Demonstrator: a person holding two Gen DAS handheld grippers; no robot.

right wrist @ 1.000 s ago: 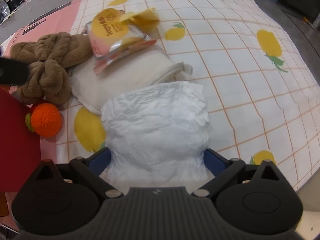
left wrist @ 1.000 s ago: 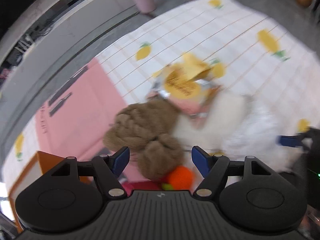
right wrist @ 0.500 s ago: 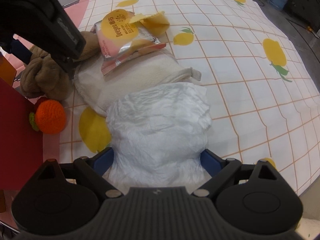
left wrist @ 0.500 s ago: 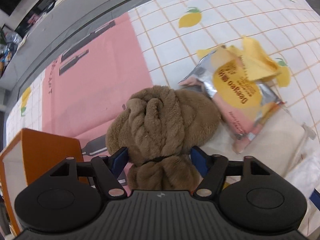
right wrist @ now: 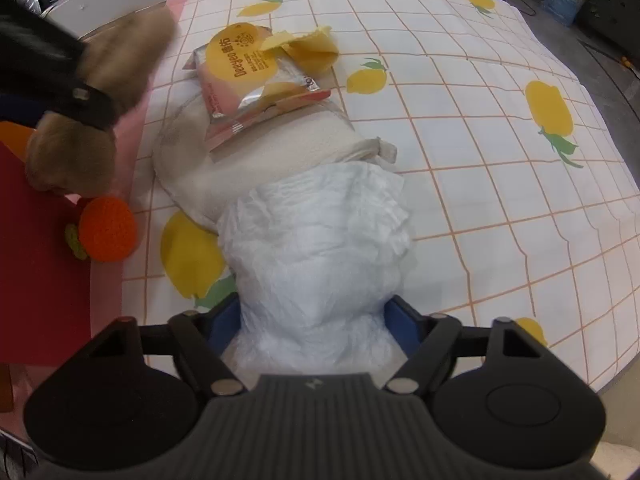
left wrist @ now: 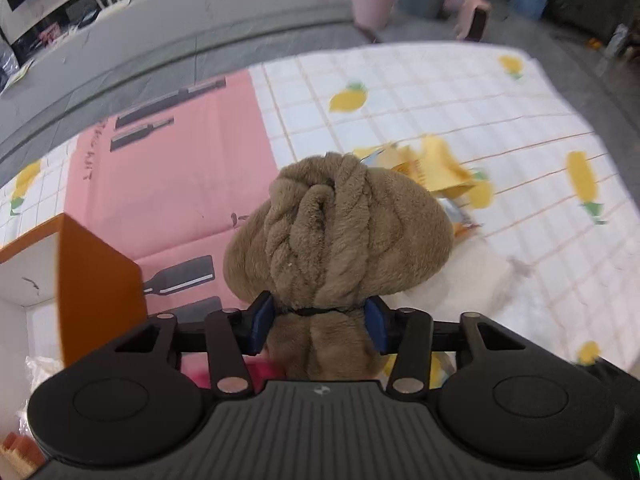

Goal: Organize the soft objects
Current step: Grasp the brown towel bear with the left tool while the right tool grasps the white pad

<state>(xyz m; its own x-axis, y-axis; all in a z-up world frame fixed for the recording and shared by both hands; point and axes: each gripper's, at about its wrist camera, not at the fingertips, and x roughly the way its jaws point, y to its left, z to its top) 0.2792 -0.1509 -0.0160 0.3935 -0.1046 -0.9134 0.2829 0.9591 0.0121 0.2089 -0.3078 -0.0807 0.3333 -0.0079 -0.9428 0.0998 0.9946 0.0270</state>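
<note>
My left gripper is shut on a brown plush knotted headband and holds it lifted off the table; it also shows in the right wrist view, blurred. My right gripper is closed around a white crumpled diaper lying on the lemon-print cloth. A cream folded towel lies beyond the diaper, with a pink and yellow snack packet on it. An orange crocheted ball lies at the left.
An orange box with a white inside stands at the left, next to a pink poster on the table. A red panel shows at the left. The table's edge is close at the right.
My left gripper has closed on the brown headband and lifted it off the table toward the left. My right gripper has stayed on the diaper.
</note>
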